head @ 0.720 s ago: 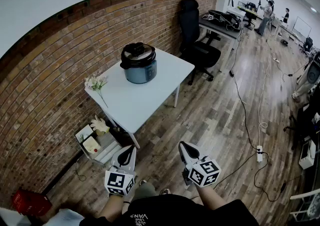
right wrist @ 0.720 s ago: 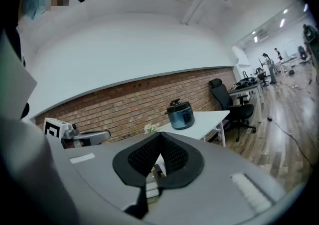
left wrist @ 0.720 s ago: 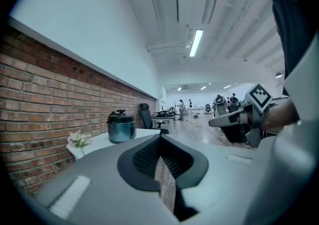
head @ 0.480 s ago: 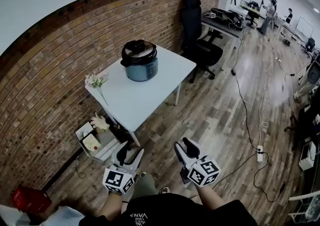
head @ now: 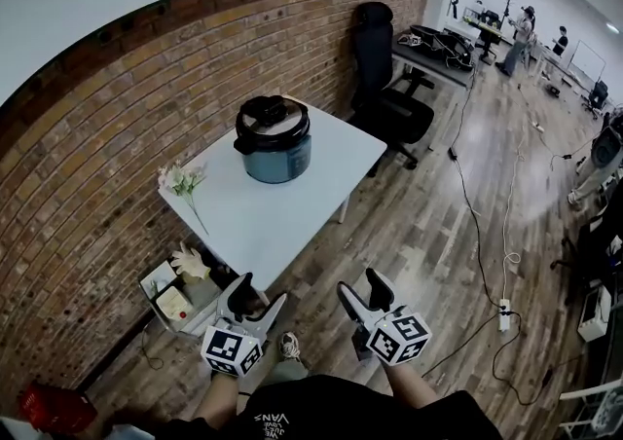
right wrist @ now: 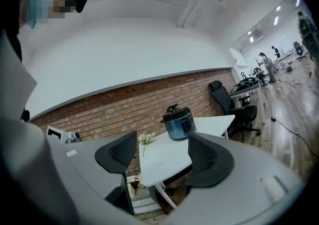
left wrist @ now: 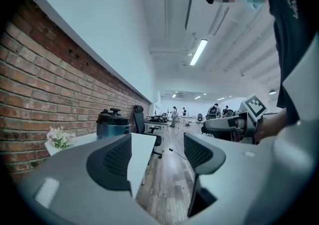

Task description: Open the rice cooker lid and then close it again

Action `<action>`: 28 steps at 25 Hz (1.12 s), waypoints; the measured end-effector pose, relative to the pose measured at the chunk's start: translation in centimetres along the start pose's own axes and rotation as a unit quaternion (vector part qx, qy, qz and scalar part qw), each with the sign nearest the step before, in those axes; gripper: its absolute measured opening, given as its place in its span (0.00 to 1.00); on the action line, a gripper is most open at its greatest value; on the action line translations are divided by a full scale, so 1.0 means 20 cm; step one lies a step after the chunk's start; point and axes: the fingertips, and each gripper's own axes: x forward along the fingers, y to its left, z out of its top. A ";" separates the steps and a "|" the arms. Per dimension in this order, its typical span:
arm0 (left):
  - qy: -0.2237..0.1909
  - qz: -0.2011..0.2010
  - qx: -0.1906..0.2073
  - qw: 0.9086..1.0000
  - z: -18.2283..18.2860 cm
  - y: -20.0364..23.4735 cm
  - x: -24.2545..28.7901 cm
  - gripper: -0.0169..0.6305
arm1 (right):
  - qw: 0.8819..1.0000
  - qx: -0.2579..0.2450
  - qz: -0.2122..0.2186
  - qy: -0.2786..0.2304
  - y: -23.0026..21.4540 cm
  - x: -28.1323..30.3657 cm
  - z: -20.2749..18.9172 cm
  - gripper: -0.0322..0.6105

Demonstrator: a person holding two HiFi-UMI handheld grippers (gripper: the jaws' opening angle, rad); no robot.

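Rice cooker point(head: 274, 141), a round pot with a blue-grey metallic body, is seen standing toward the far end of a white rectangular table point(head: 282, 209), close to the wall, with its glossy black domed lid point(head: 272, 115) down. The approach is judged to be the step in hand: nothing on the table is touched, and both tools are held level over the floor, well apart from the table's near edge.

A long wall of rough red-brown brick point(head: 107, 165) is seen behind the table, and a floor of grey-brown wooden planks point(head: 428, 234) beneath it. The table top is smooth and matt, carried on thin white legs. A black padded high-backed office chair point(head: 378, 68) is parked just beyond its far end.

The left gripper point(head: 259, 294) and the right gripper point(head: 362, 284) are moulded in pale grey plastic with dark ribbed pads. In both gripper views the jaws are spread wide with only air between them, and the rice cooker is framed far ahead.

A small sprig of pale flowers point(head: 180, 177) is laid at the table's left edge.

Next, the grippers are to be carried forward to the table. The lid's handle or release must be found; its form cannot be made out from here.
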 end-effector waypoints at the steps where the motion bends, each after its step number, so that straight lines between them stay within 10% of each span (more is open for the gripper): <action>1: -0.002 -0.002 0.001 1.000 0.01 0.05 0.04 0.50 | 1.000 -0.001 -0.001 0.000 -0.01 0.06 0.02 0.54; 14: -0.002 -0.031 0.003 0.999 0.12 0.54 0.48 0.50 | 1.000 0.007 -0.029 -0.007 -0.12 0.61 0.14 0.54; 28: 0.007 0.050 -0.001 0.999 0.12 0.70 0.76 0.50 | 0.998 0.016 0.043 0.033 -0.39 0.99 0.23 0.54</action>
